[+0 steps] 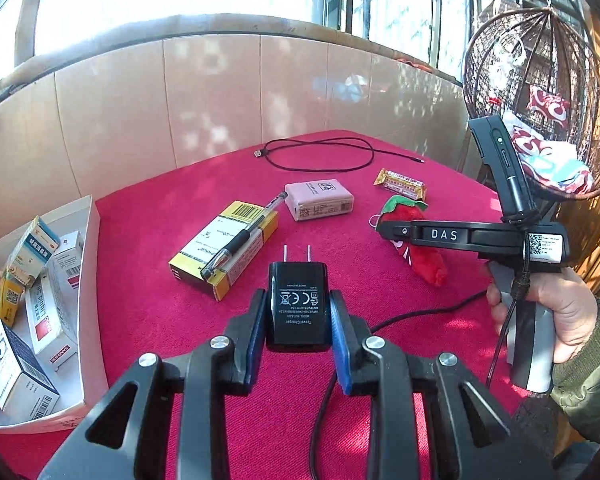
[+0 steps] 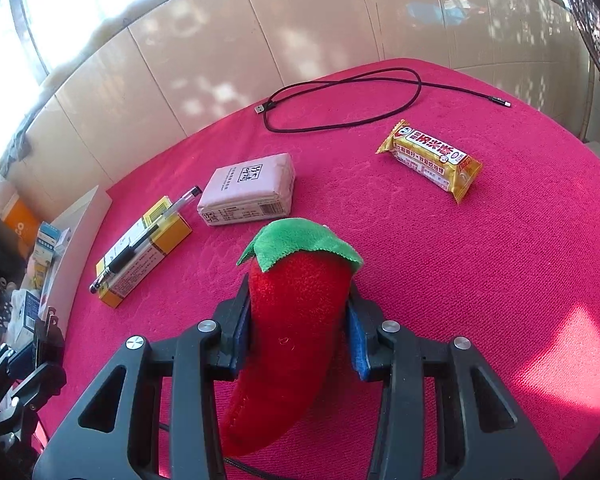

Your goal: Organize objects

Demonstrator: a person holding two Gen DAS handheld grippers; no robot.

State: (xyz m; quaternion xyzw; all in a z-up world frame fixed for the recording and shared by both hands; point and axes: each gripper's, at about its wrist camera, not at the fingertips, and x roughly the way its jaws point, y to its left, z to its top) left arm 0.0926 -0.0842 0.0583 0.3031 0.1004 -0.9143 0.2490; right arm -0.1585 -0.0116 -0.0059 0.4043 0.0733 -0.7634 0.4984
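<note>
L gripper [image 1: 298,320] is clamped on the black charger [image 1: 299,304], prongs pointing away, body square between the pads so it won't twist. It probably goes w/ the boxes in the white tray [image 1: 88,280] at far left. R gripper [image 2: 298,334] is closed on the plush chili [image 2: 296,312] at mid-body, soft sides squeezed in, green cap up. Still on the red cloth [image 2: 460,280]: yellow box [image 2: 140,252] w/ pen [image 2: 148,236] on top, pink pack [image 2: 246,190], snack bar [image 2: 430,160], USB cable [image 2: 340,100] at far edge.
</note>
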